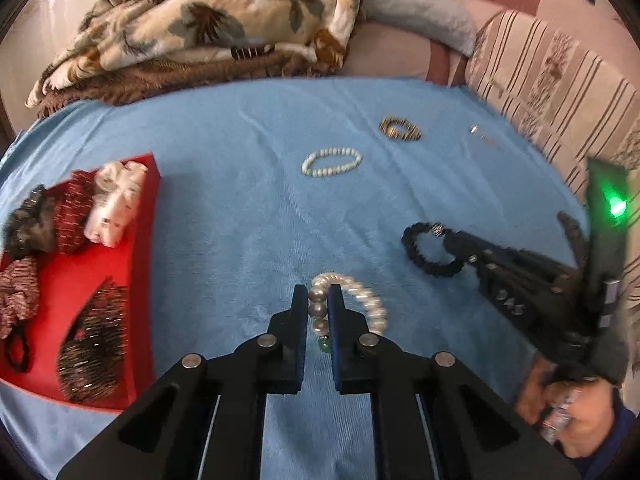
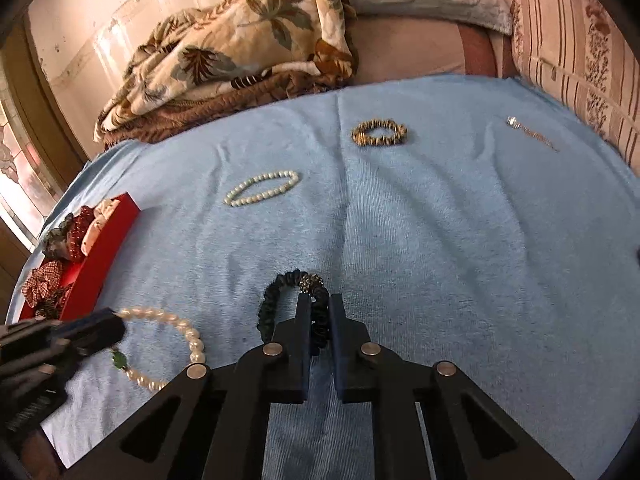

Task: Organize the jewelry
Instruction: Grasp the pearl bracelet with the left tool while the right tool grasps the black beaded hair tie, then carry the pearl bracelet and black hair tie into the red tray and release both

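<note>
We are at the pickup: both pieces are gripped, and next they should go to the red tray (image 1: 132,280) at far left. The left tongs (image 1: 318,300) are clenched on the pearl bracelet (image 1: 360,300), near centre of the blue cloth (image 1: 240,200). The right tongs (image 2: 320,312) are clenched on the black scrunchie (image 2: 280,300) just right of it.

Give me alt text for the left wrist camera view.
The left tongs are shut on a large pearl bracelet over a blue cloth, while the right tongs grip a black bracelet. A red tray of scrunchies sits left.
</note>
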Action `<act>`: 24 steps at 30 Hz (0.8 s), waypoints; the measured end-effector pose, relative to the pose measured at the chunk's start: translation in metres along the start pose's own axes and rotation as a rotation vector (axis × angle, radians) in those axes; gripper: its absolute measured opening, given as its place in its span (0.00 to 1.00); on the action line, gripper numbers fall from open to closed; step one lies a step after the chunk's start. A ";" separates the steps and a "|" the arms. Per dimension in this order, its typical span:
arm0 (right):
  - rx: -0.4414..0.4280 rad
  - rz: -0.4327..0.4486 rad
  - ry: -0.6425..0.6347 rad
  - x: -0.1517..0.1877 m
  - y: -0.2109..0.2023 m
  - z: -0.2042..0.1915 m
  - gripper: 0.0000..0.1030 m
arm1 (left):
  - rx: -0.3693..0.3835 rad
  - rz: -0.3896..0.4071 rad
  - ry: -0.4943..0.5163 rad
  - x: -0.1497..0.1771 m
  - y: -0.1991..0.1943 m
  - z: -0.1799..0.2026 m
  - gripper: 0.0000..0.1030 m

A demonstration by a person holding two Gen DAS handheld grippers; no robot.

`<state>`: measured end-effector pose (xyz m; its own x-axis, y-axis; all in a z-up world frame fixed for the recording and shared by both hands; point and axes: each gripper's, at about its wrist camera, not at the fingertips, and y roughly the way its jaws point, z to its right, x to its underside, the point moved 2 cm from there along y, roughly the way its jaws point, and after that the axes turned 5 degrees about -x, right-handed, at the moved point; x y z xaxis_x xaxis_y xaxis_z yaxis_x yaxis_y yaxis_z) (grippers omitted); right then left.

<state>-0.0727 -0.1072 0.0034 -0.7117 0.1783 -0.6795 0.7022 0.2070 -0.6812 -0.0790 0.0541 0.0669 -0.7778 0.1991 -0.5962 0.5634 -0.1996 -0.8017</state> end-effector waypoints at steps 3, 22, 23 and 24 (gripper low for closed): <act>0.020 0.021 -0.017 0.003 -0.009 -0.006 0.09 | 0.011 0.041 -0.017 -0.001 -0.027 -0.010 0.09; -0.036 0.047 -0.153 0.000 -0.061 -0.119 0.09 | -0.097 0.182 -0.259 0.023 -0.112 -0.182 0.09; -0.044 0.045 -0.165 -0.002 -0.061 -0.127 0.09 | -0.096 0.178 -0.275 0.026 -0.110 -0.191 0.09; -0.052 0.042 -0.179 -0.003 -0.060 -0.136 0.09 | -0.090 0.174 -0.291 0.028 -0.108 -0.199 0.09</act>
<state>-0.1158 0.0108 0.0834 -0.6637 0.0152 -0.7478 0.7260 0.2537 -0.6392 -0.1064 0.2722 0.1278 -0.7076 -0.1150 -0.6972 0.7066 -0.1183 -0.6977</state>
